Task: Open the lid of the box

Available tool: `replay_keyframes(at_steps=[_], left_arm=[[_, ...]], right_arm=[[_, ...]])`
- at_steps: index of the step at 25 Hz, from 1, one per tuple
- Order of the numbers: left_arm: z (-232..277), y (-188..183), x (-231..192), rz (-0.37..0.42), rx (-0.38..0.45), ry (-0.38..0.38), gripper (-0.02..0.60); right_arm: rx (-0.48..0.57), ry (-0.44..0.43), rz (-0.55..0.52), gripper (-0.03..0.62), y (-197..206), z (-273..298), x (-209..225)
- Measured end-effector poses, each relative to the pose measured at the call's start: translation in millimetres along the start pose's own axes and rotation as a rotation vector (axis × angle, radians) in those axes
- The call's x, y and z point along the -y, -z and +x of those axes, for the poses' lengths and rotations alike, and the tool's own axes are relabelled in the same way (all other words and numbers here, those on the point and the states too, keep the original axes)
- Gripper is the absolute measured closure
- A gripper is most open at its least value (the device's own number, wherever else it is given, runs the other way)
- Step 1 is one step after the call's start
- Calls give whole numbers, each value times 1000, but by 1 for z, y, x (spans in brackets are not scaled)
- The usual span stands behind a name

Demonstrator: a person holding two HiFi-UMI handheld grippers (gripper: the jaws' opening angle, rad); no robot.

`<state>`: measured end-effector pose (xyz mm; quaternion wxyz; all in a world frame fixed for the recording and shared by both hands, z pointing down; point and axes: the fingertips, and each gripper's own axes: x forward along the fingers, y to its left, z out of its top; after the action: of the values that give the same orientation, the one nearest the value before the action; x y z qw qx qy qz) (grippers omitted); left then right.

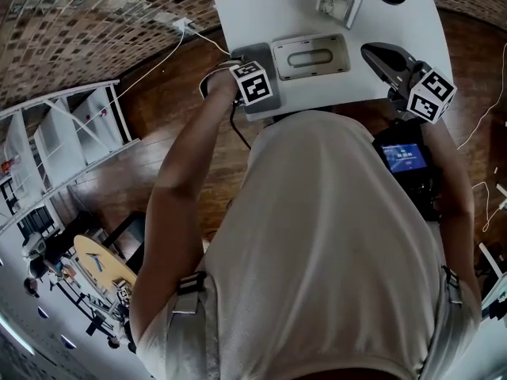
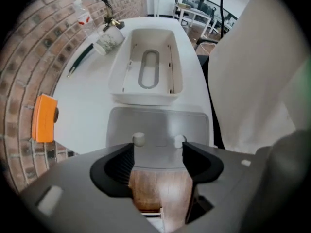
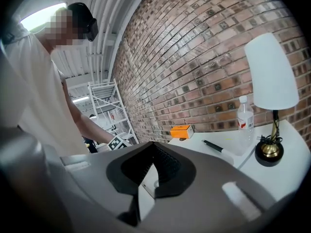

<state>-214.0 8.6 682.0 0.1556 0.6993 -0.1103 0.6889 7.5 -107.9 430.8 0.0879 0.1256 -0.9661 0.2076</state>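
The white box (image 2: 146,67) stands open on the white table (image 2: 82,115), with an oval recess in its floor. Its grey lid (image 2: 158,125) lies flat on the table just in front of it, at the near table edge. My left gripper (image 2: 158,152) is open at the lid's near edge, and wooden floor shows between the jaws. In the head view the left gripper's marker cube (image 1: 255,83) sits over the lid beside the box (image 1: 310,56). My right gripper (image 3: 153,152) is shut with nothing in it, hovering over the table's right side (image 1: 379,54).
A lamp (image 3: 270,76), a water bottle (image 3: 244,115), a black pen (image 3: 214,146) and an orange block (image 3: 181,130) stand along the table's far side by the brick wall. A white cable (image 1: 158,62) and a shelf rack (image 1: 63,149) are on the floor to the left.
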Motion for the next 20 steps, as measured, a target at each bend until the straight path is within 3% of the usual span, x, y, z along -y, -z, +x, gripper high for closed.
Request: replay_keyframes(at_steps=[2, 5, 8, 12, 16, 20], left_arm=[[-28, -7, 1, -65, 127, -29, 268], [-95, -31, -1, -187, 429, -125, 289], [-165, -50, 1, -299, 749, -196, 337], [-231, -62, 5, -442, 1078, -234, 455], [-264, -60, 0, -525, 1273, -299, 515], [-280, -53, -1, -545, 1333, -378, 580]], right_arm=[[4, -15, -3, 592, 0, 4, 0], [2, -50, -12, 592, -7, 12, -5], [-10, -89, -21, 592, -15, 25, -17], [-17, -145, -29, 592, -22, 40, -33], [-11, -192, -36, 592, -23, 46, -46], [-21, -216, -50, 592, -25, 46, -57]])
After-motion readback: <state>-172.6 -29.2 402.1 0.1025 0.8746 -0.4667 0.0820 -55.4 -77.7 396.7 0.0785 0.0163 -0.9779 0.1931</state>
